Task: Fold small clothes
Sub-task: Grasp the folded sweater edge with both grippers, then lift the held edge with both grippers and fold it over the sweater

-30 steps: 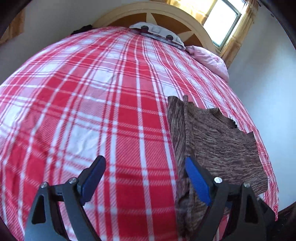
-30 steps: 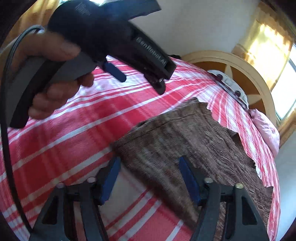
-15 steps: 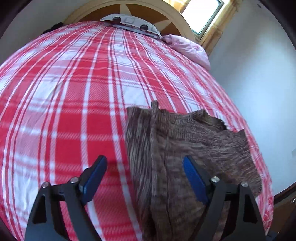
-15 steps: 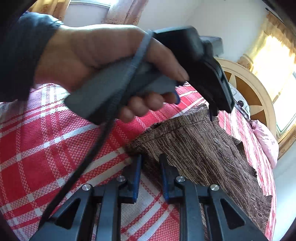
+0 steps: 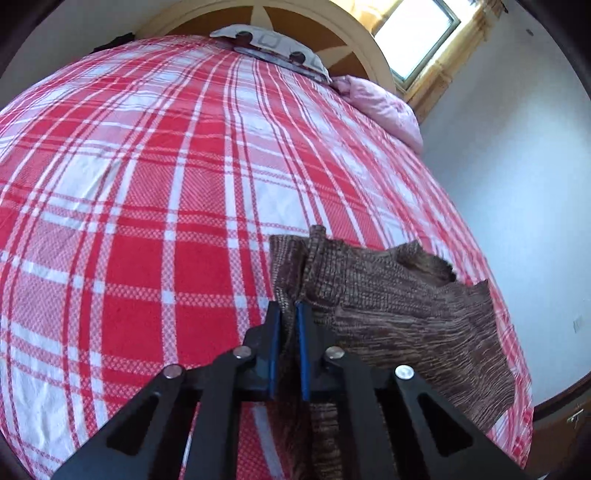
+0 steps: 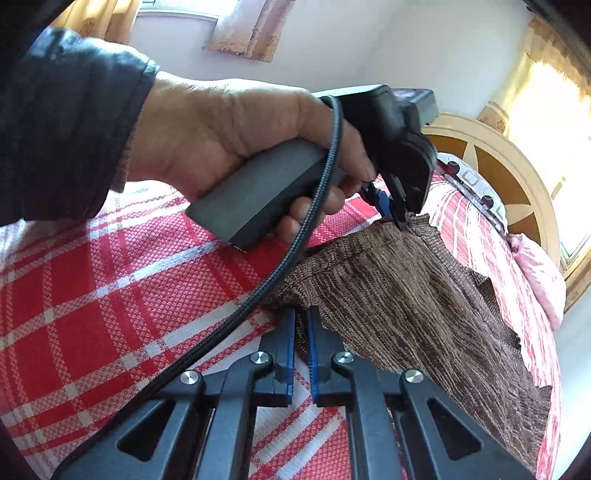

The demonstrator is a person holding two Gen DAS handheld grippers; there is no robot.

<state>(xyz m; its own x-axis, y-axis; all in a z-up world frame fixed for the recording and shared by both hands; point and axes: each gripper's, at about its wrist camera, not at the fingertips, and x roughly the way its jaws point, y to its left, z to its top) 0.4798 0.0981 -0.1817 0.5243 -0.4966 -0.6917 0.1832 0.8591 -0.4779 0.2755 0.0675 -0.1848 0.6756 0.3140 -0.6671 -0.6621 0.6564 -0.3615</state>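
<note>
A small brown knitted garment [image 5: 406, 317] lies on the red and white checked bedspread [image 5: 147, 206], near the bed's right side. My left gripper [image 5: 288, 308] is shut on the garment's near left edge, with cloth pinched between the blue pads. In the right wrist view the same garment [image 6: 406, 306] spreads to the right. My right gripper [image 6: 301, 314] is shut on its near corner. The left gripper [image 6: 400, 218], held in a hand, pinches the garment's far corner there.
The bedspread [image 6: 92, 295] covers the whole bed. A patterned pillow [image 5: 269, 40] and a pink pillow [image 5: 384, 107] lie by the round wooden headboard [image 5: 332, 33]. A window [image 5: 424, 33] is at the back right. A black cable [image 6: 280, 266] hangs from the left gripper.
My left gripper has closed on the garment's edge; it was open before. My right gripper closed on the near corner half a second ago and stays shut. The hand with the left gripper came lower.
</note>
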